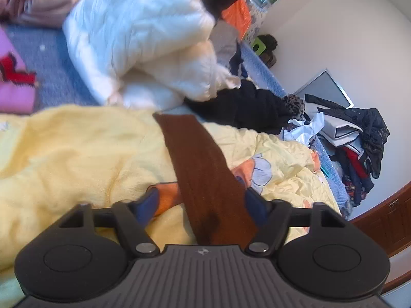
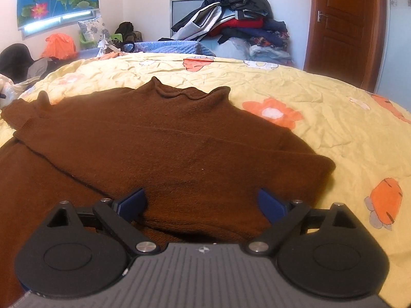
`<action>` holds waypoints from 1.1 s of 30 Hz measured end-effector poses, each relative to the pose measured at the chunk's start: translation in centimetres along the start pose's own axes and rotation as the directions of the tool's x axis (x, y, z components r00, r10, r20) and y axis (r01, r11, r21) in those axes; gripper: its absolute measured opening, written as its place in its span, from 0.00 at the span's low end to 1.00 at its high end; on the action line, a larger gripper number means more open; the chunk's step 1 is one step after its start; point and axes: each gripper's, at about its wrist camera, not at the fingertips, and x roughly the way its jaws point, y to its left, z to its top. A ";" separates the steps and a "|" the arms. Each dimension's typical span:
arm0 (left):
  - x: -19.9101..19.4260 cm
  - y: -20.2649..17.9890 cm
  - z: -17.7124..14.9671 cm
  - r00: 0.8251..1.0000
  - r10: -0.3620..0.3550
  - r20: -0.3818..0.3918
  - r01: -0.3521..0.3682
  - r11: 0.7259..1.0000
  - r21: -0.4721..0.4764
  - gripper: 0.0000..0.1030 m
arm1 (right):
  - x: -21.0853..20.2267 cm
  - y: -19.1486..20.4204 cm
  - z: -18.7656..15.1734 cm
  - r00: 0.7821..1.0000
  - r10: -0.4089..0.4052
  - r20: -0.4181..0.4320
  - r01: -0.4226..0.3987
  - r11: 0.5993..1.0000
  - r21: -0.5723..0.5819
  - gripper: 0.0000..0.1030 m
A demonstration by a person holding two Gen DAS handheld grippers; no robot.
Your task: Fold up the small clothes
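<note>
Now, with left gripper [image 1: 201, 202] and right gripper [image 2: 201, 201] both spread open over the brown sweater [image 2: 164, 138], pinch its sleeve [image 1: 197, 159] (probably) squarely before folding inward

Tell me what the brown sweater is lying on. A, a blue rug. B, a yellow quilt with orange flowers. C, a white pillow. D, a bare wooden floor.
B: in the right wrist view the brown sweater lies spread on the yellow quilt, whose orange flowers show all around it.
</note>
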 end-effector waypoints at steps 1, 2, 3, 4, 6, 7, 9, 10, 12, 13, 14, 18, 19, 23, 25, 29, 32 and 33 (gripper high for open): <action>0.6 0.1 0.0 1.000 0.005 -0.017 -0.005 1.000 0.001 0.39 | 0.0 0.0 0.0 1.000 0.000 0.000 0.000 1.000 0.001 0.92; 1.0 0.2 -0.2 1.000 0.011 -0.028 -0.011 1.000 0.011 0.34 | 0.0 0.0 0.0 1.000 0.000 0.000 0.000 1.000 0.001 0.92; 1.3 0.1 -0.4 0.999 0.022 -0.032 -0.021 0.999 0.030 0.25 | 0.0 0.1 0.0 1.000 0.000 -0.001 0.000 1.000 0.002 0.93; 1.5 -0.2 -0.8 0.999 0.035 -0.033 -0.033 0.998 0.056 0.16 | 0.0 0.1 0.0 1.000 0.000 -0.001 0.000 1.000 0.002 0.93; 1.7 -1.0 -1.3 0.998 0.060 -0.018 -0.058 0.991 0.123 0.07 | 0.0 0.1 0.0 1.000 0.000 -0.001 0.000 1.000 0.002 0.94; 1.5 -1.6 -1.5 0.997 0.076 0.006 -0.076 0.984 0.160 0.05 | 0.0 0.1 0.0 1.000 0.000 -0.002 0.000 1.000 0.002 0.94; 0.3 -3.7 -2.2 0.992 0.107 0.067 -0.121 0.961 0.250 0.04 | 0.1 0.1 0.0 1.000 0.002 -0.002 -0.002 1.000 0.003 0.94; -0.8 -5.2 -2.8 0.991 0.093 0.091 -0.116 0.948 0.296 0.04 | 0.1 0.1 0.0 1.000 0.003 -0.003 -0.003 1.000 0.004 0.95; -3.4 -8.9 -5.1 0.994 0.001 0.111 -0.045 0.916 0.399 0.03 | 0.1 0.0 0.1 1.000 0.003 -0.003 -0.003 1.000 0.006 0.95; -4.9 -11.1 -7.0 0.993 -0.061 0.104 0.007 0.888 0.459 0.03 | 0.1 0.0 0.0 1.000 0.005 -0.002 -0.005 1.000 0.008 0.95; -6.4 -13.5 -9.5 0.988 -0.128 0.081 0.066 0.847 0.528 0.03 | 0.1 0.0 0.1 1.000 0.008 -0.002 -0.008 1.000 0.012 0.96; -12.3 -22.0 -22.8 0.888 -0.359 -0.287 0.448 0.537 0.715 0.04 | 0.0 -0.1 0.1 1.000 0.016 -0.002 -0.015 1.000 0.019 0.96; -13.3 -23.3 -26.2 0.829 -0.364 -0.424 0.553 0.425 0.717 0.05 | 0.0 -0.2 0.0 1.000 0.018 0.000 -0.018 1.000 0.023 0.96; -17.1 -23.8 -34.4 0.778 -0.316 -0.543 0.616 0.218 0.757 0.16 | -0.5 -1.0 -0.1 0.998 0.058 0.018 -0.059 0.996 0.073 0.98; -17.8 -22.2 -34.4 0.780 -0.320 -0.538 0.615 0.235 0.753 0.48 | -0.9 -1.6 -0.2 0.996 0.084 0.034 -0.087 0.989 0.116 0.99; -17.7 -17.1 -29.9 0.823 -0.378 -0.423 0.555 0.382 0.739 0.85 | -2.2 -2.9 1.1 0.993 0.115 0.022 -0.116 0.941 0.317 1.00; -16.0 -14.2 -27.3 0.860 -0.338 -0.383 0.510 0.515 0.690 0.85 | -2.9 -3.6 3.1 0.964 0.248 0.095 -0.260 0.816 0.517 1.00; -15.4 -13.5 -26.9 0.869 -0.327 -0.371 0.495 0.559 0.665 0.85 | -2.4 -3.4 4.1 0.950 0.296 0.103 -0.302 0.779 0.550 1.00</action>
